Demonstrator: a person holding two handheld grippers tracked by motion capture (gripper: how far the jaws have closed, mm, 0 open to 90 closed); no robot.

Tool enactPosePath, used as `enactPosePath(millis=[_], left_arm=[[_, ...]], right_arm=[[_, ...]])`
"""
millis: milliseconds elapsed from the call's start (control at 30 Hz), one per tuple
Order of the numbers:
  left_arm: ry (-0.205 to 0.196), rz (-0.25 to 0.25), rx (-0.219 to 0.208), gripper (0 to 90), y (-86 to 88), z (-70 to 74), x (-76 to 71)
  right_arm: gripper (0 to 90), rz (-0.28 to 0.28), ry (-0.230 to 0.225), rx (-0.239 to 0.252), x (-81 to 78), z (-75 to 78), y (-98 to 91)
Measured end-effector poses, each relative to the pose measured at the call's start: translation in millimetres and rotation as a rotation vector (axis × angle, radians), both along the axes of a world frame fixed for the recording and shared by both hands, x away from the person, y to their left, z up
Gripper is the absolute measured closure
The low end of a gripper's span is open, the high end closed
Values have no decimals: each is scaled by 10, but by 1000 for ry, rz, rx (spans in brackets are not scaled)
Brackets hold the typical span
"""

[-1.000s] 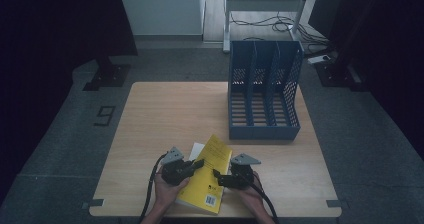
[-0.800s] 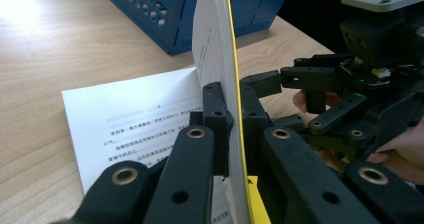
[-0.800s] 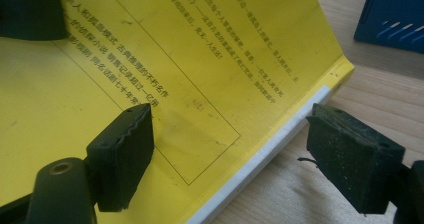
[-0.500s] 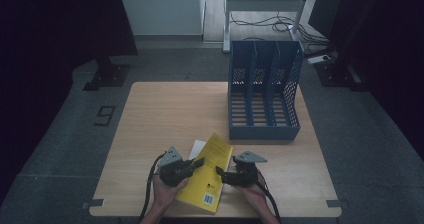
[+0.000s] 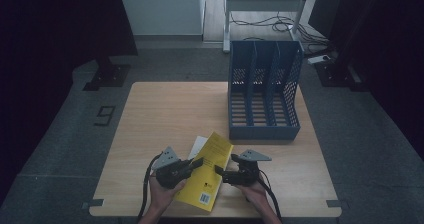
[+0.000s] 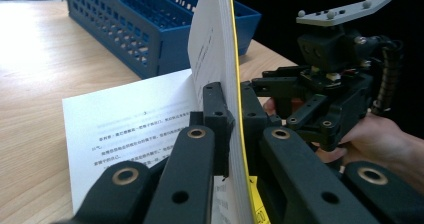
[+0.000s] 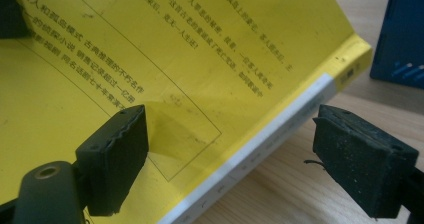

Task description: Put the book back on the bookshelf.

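Gripping the yellow book (image 6: 235,59) by its cover and pages between the clenched pads of the left gripper (image 6: 227,129), raising that edge off the wooden table (image 5: 165,109). Waiting with the right gripper (image 7: 230,149) released, jaws just opening wide, spine lying between the pads (image 7: 120,149) without touching. Risking a slip: thin pinch possibly letting pages slide out, book dropping before reaching the blue file rack (image 5: 264,91) beyond the fingertips.
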State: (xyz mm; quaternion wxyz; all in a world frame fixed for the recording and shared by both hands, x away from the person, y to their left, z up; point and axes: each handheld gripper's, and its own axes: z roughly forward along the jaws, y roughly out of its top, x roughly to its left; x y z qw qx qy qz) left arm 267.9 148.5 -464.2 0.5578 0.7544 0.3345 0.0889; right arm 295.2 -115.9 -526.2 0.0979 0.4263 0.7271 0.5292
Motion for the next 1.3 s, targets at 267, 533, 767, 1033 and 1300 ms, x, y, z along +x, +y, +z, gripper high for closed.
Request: enactPosePath(millis=[267,533,767,1033,1300], left_arm=[[3,-6,-22,868,32,44,-16],[-16,-21,-32,868,26,81,-60],[26,-40,-53,868,37,34,-14],[22,-53,-67,868,74,55,-16],[25,-63,-77,868,93,57,-7]], right_arm=[[131,12,20,58,19,5,-21],[127,37,35,105,27,-10,-27],[126,58,58,127,35,-40,-10],[138,58,55,156,10,-1,-40],[163,48,18,181,-19,33,-81]])
